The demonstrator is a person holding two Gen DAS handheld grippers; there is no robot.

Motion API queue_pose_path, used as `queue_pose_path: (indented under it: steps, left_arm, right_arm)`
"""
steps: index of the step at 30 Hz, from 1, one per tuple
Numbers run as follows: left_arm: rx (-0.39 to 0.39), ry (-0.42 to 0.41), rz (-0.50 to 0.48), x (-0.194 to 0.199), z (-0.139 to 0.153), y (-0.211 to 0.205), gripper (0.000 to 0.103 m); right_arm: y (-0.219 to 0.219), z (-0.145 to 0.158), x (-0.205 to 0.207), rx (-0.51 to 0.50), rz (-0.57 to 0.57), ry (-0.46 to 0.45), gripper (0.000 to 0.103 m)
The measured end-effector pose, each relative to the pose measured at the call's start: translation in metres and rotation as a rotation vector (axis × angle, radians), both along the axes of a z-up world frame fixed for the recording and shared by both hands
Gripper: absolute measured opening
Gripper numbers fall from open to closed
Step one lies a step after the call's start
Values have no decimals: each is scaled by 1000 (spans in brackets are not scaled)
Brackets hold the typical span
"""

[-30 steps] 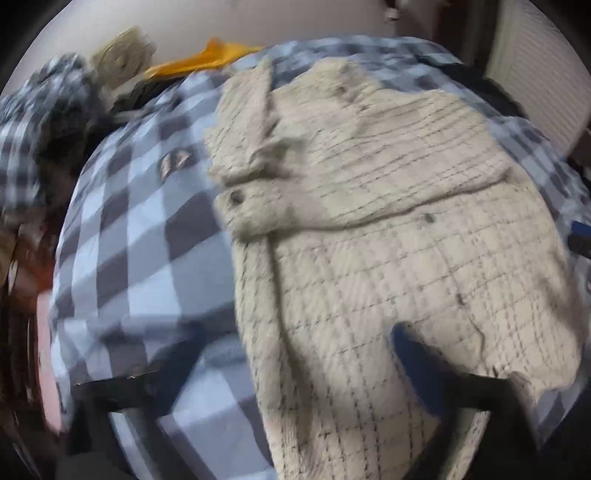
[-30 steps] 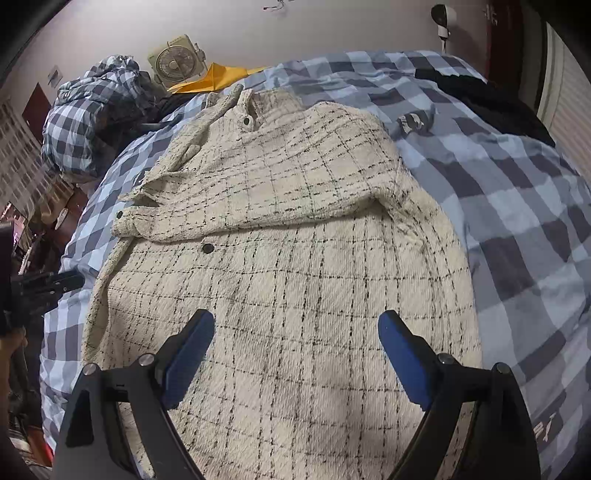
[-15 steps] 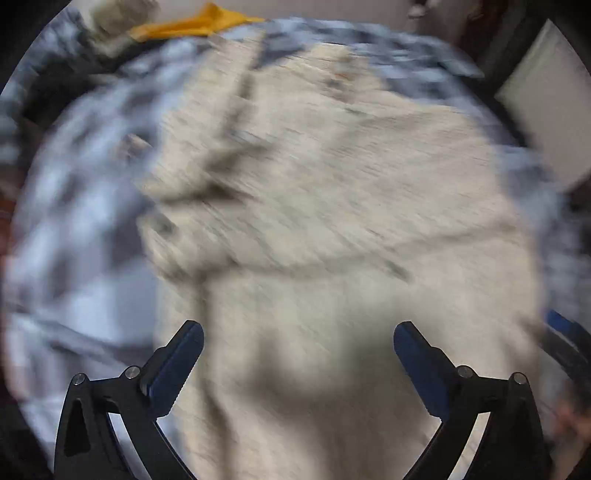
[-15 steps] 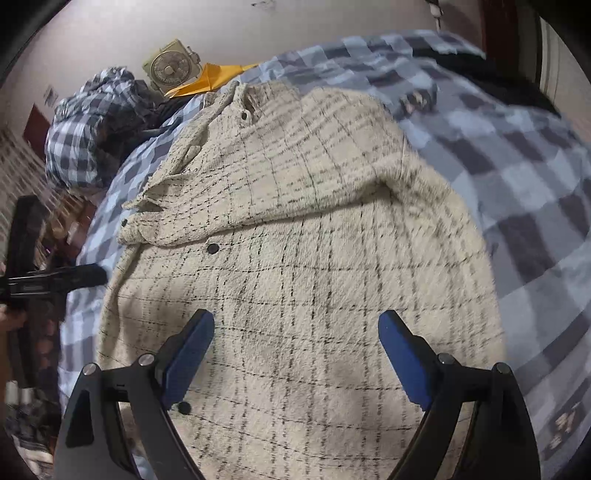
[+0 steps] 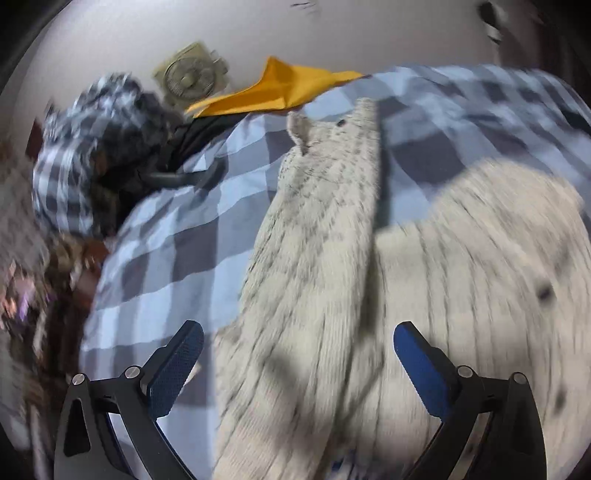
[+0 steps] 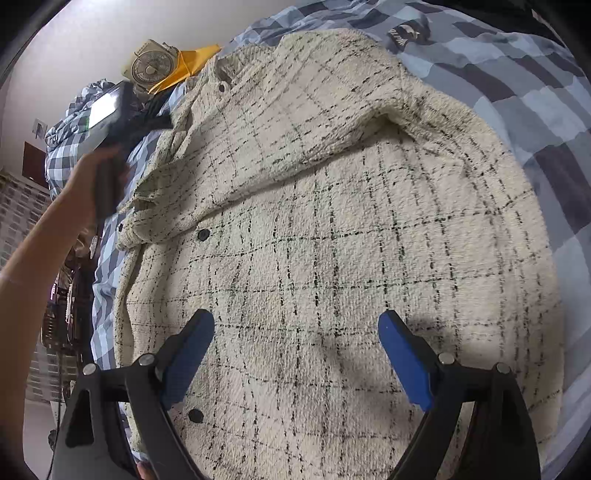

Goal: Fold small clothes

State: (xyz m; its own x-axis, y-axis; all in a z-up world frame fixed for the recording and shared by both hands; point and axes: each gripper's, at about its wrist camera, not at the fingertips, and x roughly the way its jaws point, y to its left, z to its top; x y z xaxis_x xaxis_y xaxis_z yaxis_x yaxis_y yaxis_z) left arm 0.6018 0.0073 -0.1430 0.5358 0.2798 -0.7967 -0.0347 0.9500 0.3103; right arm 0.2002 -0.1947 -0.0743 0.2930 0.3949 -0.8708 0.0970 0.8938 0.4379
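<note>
A cream checked jacket (image 6: 332,240) with dark buttons lies spread on a blue plaid bed cover (image 6: 535,92). One sleeve is folded across its chest. In the blurred left wrist view the jacket (image 5: 369,295) fills the lower right, with its left sleeve stretching away towards the collar. My left gripper (image 5: 297,354) is open and empty just above the sleeve's near part. My right gripper (image 6: 297,350) is open and empty above the jacket's lower front. The hand-held left gripper body (image 6: 107,122) shows at the jacket's left edge in the right wrist view.
A yellow cloth (image 5: 284,92) and a small fan (image 5: 190,75) are at the head of the bed. A plaid bundle (image 5: 74,147) with dark clothes lies at the far left. Dark fabric (image 6: 546,14) lies at the far right.
My left gripper has swung left and forward to the jacket's left sleeve, with strong blur. My right gripper has moved closer over the jacket's lower front. Both stay open.
</note>
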Motion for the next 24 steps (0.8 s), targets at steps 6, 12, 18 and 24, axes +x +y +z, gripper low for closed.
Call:
queue_pose_path:
  steps: [6, 12, 18, 24]
  left_arm:
    - [147, 24, -63, 40, -17, -25, 72]
    - [-119, 72, 4, 32, 4, 13, 10]
    - [-188, -136, 149, -19, 102, 77, 9]
    - [-386, -363, 192, -90, 194, 103, 9]
  right_arm:
    - [6, -1, 4, 66, 3, 3, 88]
    - [24, -2, 4, 37, 42, -5, 88]
    - [26, 1, 4, 61, 30, -23, 88]
    - [12, -2, 1, 151, -2, -6, 88]
